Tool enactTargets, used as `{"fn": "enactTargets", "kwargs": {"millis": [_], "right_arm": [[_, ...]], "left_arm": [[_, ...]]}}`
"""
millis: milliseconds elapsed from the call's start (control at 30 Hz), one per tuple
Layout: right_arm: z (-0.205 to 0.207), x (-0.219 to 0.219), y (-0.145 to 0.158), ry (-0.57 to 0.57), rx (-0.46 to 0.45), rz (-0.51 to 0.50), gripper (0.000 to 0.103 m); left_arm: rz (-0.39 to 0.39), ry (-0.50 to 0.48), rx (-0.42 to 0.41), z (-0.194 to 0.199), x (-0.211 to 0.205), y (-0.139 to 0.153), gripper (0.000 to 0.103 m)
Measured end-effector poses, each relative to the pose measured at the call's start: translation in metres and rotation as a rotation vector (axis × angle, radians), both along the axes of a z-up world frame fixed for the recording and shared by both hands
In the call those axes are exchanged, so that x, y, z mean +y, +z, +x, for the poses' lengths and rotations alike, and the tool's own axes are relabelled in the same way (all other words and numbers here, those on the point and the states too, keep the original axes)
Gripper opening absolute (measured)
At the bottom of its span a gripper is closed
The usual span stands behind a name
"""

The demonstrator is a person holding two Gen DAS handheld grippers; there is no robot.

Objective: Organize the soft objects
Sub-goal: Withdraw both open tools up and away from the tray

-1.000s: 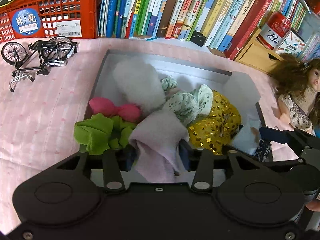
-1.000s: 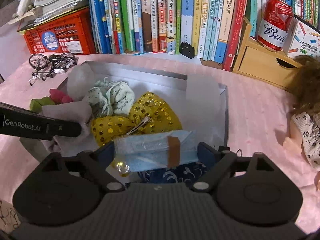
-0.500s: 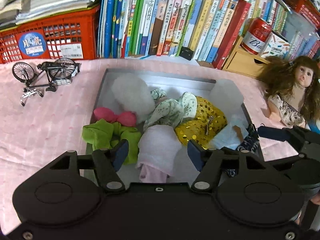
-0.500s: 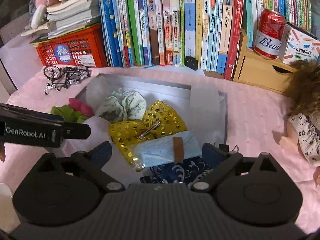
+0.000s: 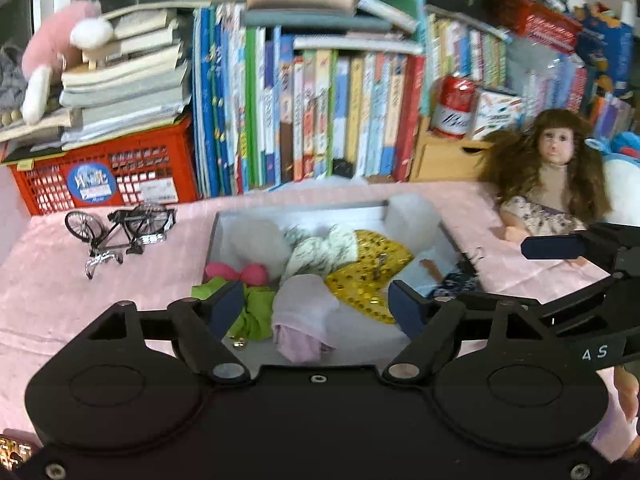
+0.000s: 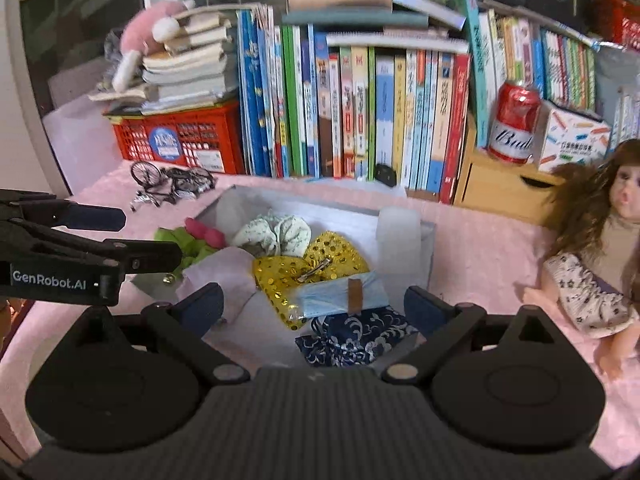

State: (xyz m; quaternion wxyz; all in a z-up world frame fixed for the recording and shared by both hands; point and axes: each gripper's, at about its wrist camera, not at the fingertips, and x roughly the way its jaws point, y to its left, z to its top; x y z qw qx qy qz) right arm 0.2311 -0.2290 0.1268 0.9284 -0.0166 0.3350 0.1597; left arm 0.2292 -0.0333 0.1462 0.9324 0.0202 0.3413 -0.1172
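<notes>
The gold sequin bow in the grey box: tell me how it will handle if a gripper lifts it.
The gold sequin bow is probably light and floppy; its puffed lobes sag over neighbouring cloth in the grey box. The shiny sequins may slip between pads. The metal clip across its middle looks like the one stiff part, so pinching there seems safest.

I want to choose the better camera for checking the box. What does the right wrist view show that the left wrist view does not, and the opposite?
Only the right wrist view shows the dark blue patterned cloth whole and the brown strip on the light blue mask; the left wrist view shows only parts.

Only the left wrist view shows the white fluffy item in the box's far left corner.

Both show the grey box, gold sequin bow, pink cloth, doll, toy bicycle, and both grippers open, left gripper, right gripper.
</notes>
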Motion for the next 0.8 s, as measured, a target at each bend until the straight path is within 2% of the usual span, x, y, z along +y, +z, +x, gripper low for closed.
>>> {"fn": "enactTargets", "kwargs": {"millis": [300, 533, 800], "right_arm": [[-0.057, -0.024, 0.017, 0.018, -0.105, 0.008, 0.102], [-0.096, -0.043, 0.018, 0.023, -0.149, 0.01, 0.103], [-0.132, -0.056, 0.012, 0.027, -0.173, -0.006, 0.103]], "left_arm": [[-0.08, -0.064, -0.098, -0.065, -0.005, 0.015, 0.083], [-0.101, -0.124, -0.185, -0.125, -0.02, 0.005, 0.086], [-0.114, -0.177, -0.201, -0.164, -0.034, -0.006, 0.086]]}}
